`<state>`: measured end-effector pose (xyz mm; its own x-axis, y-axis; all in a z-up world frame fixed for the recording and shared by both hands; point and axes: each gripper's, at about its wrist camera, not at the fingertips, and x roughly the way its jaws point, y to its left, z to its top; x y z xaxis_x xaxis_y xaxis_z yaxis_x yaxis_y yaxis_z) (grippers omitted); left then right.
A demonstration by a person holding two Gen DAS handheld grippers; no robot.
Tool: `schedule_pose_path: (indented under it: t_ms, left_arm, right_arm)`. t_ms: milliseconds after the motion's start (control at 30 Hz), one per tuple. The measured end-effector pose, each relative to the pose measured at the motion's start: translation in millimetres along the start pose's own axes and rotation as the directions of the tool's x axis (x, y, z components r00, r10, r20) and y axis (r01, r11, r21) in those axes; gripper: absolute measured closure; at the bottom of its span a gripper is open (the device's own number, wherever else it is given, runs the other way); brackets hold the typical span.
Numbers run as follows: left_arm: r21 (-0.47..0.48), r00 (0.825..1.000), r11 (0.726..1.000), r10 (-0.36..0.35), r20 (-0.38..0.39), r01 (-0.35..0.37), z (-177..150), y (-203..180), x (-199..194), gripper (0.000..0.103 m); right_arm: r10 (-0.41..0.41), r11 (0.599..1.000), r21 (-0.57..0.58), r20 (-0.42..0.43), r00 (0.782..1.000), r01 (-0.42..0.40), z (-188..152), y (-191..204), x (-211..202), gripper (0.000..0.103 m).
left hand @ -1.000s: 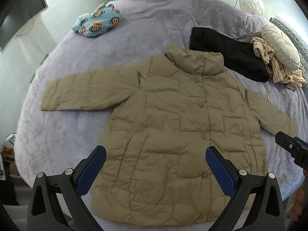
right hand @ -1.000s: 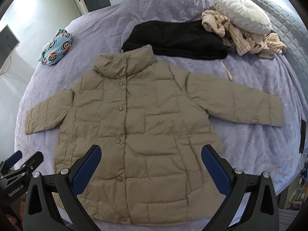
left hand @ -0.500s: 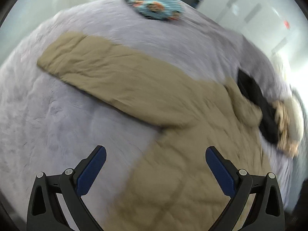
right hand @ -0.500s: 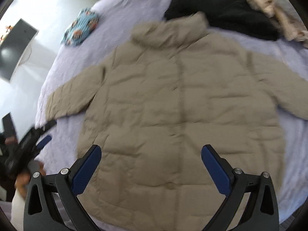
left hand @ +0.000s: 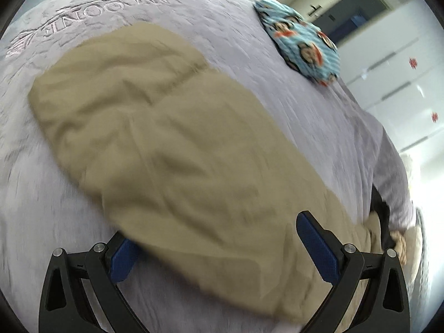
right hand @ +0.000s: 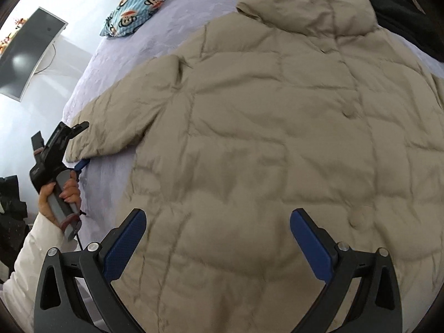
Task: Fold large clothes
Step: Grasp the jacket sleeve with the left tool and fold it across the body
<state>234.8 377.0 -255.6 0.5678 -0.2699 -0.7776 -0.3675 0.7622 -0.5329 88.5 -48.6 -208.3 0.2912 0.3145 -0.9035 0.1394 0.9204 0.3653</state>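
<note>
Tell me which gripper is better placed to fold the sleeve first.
Left. The left gripper sits open at the cuff of the jacket sleeve. The right gripper hovers open over the jacket body, apart from either sleeve.

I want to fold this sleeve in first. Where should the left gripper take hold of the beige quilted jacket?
Probably at the cuff end of the sleeve. The beige quilted jacket lies flat on the lilac bedspread, sleeve stretched outward, so its free edge is the easiest to pinch. Come from beyond the cuff, where the left gripper already sits open.

Jacket [right hand: 277,127]: tan, quilted. Bedspread [left hand: 277,63]: lilac. Bundle [right hand: 136,9]: blue-striped, monkey faces. Garment [right hand: 402,2]: black. Fingers [right hand: 125,245]: blue pads.
</note>
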Motion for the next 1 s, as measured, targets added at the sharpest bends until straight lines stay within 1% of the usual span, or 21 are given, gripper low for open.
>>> schedule_pose_path:
  t_ms: [67,100,133,167,200,233,300,333,400,433,467,567,600,667,700,767,800,867,900,967,1000]
  left_arm:
    - [-0.005,0.999,1.0,0.027,0.03,-0.027,11,-1,5,0.003]
    - [0.004,0.997,0.999,0.052,0.053,-0.052,17,-3,7,0.023]
    - [0.021,0.996,0.997,0.071,0.054,-0.073,20,-5,10,0.051]
    - [0.04,0.996,0.996,0.076,0.046,-0.078,24,-8,14,0.064]
    - [0.057,0.998,0.997,0.052,0.039,-0.054,26,-10,15,0.087]
    - [0.079,0.999,0.997,0.008,0.037,-0.011,29,-15,11,0.094]
    - [0.168,0.996,0.986,-0.001,0.09,-0.014,29,-31,-10,0.094]
    - [0.205,0.994,0.979,-0.013,0.108,-0.01,29,-40,-19,0.094]
    - [0.274,0.989,0.962,-0.063,0.132,0.025,28,-59,-42,0.094]
    - [0.297,0.987,0.954,-0.084,0.138,0.039,26,-67,-52,0.094]
    - [0.322,0.984,0.945,-0.102,0.146,0.05,26,-76,-61,0.094]
    - [0.421,0.975,0.904,-0.158,0.159,0.078,20,-112,-85,0.094]
    - [0.462,0.97,0.881,-0.191,0.153,0.1,15,-128,-93,0.094]
    - [0.507,0.963,0.852,-0.231,0.139,0.131,4,-147,-104,0.094]
    - [0.537,0.957,0.829,-0.262,0.121,0.159,-4,-162,-109,0.094]
    - [0.566,0.953,0.801,-0.293,0.084,0.196,-17,-181,-113,0.094]
    - [0.58,0.95,0.784,-0.307,0.05,0.223,-27,-195,-111,0.094]
    - [0.6,0.947,0.762,-0.321,0.021,0.245,-43,-214,-108,0.094]
    - [0.612,0.946,0.749,-0.324,0.0,0.256,-55,-230,-103,0.094]
    - [0.615,0.944,0.737,-0.329,-0.035,0.28,-73,-251,-95,0.094]
    - [0.616,0.94,0.728,-0.337,-0.06,0.3,-83,-263,-90,0.094]
  right_arm:
    - [0.007,1.0,-0.004,0.012,1.0,-0.007,9,6,5,0.0]
    - [0.008,1.0,-0.006,0.015,1.0,-0.008,16,9,8,0.0]
    - [0.011,1.0,-0.008,0.019,1.0,-0.011,21,11,10,0.0]
    - [0.016,1.0,-0.008,0.025,1.0,-0.015,27,14,13,0.0]
    - [0.025,1.0,-0.012,0.037,0.999,-0.024,35,18,16,0.0]
    - [0.032,0.999,-0.016,0.046,0.998,-0.032,40,21,17,0.0]
    - [0.045,0.999,-0.021,0.066,0.997,-0.043,52,29,22,0.0]
    - [0.054,0.998,-0.017,0.079,0.995,-0.053,58,32,25,0.003]
    - [0.088,0.996,0.004,0.098,0.991,-0.089,68,37,33,0.031]
    - [0.108,0.994,0.021,0.096,0.99,-0.111,73,39,40,0.062]
    - [0.135,0.989,0.046,0.084,0.987,-0.139,78,40,50,0.076]
    - [0.237,0.964,0.098,0.087,0.968,-0.245,86,46,76,0.081]
    - [0.264,0.957,0.096,0.096,0.96,-0.273,88,50,83,0.082]
    - [0.299,0.947,0.09,0.097,0.949,-0.308,88,58,96,0.082]
    - [0.315,0.942,0.094,0.088,0.945,-0.323,87,59,101,0.082]
    - [0.348,0.929,0.123,0.037,0.937,-0.35,85,63,125,0.083]
    - [0.342,0.931,0.129,0.024,0.939,-0.342,83,63,132,0.083]
    - [0.338,0.933,0.127,0.01,0.941,-0.337,84,62,138,0.084]
    - [0.351,0.928,0.131,0.0,0.936,-0.348,84,61,139,0.084]
    - [0.4,0.907,0.153,-0.022,0.916,-0.392,84,55,132,0.084]
    - [0.42,0.896,0.167,-0.023,0.907,-0.41,83,49,125,0.084]
